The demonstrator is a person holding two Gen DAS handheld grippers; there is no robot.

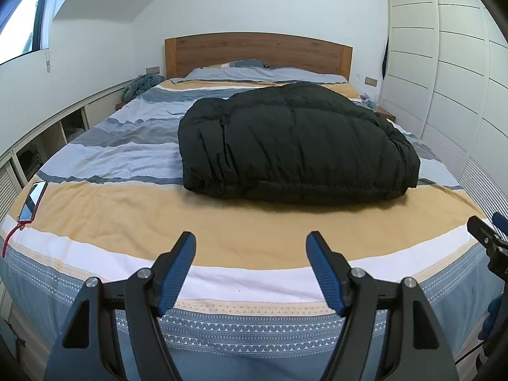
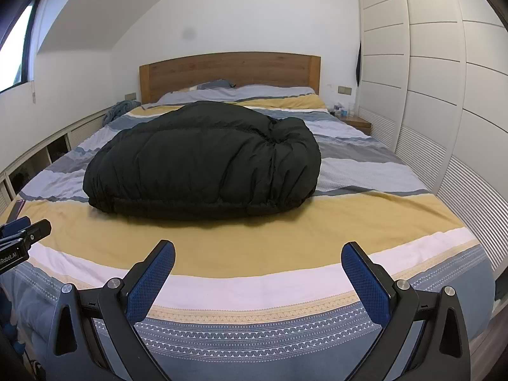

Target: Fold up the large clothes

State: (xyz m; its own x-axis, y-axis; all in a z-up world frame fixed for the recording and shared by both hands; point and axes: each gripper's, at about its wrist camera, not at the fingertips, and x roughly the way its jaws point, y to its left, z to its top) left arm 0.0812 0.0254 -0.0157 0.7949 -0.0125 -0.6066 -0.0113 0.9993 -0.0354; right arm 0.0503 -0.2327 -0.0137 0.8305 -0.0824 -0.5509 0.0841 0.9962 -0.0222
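Note:
A black puffy down jacket (image 1: 295, 146) lies folded into a thick bundle in the middle of the bed (image 1: 222, 231), on the striped cover; the right wrist view shows the jacket (image 2: 203, 162) from the other side. My left gripper (image 1: 250, 238) hovers over the foot of the bed, well short of the jacket, open with nothing between its blue pads. My right gripper (image 2: 258, 247) hangs beside it at the same edge, open wider and also holding nothing. Each gripper shows at the other view's edge: the right gripper (image 1: 485, 238) and the left gripper (image 2: 25, 235).
A phone in a red case (image 1: 33, 201) lies on the bed's near left corner. Low white shelving (image 1: 47, 139) runs along the left wall, and a white wardrobe (image 2: 444, 111) lines the right. A wooden headboard (image 1: 257, 52) and pillows stand at the far end, with a bedside table (image 2: 357, 122) to the right.

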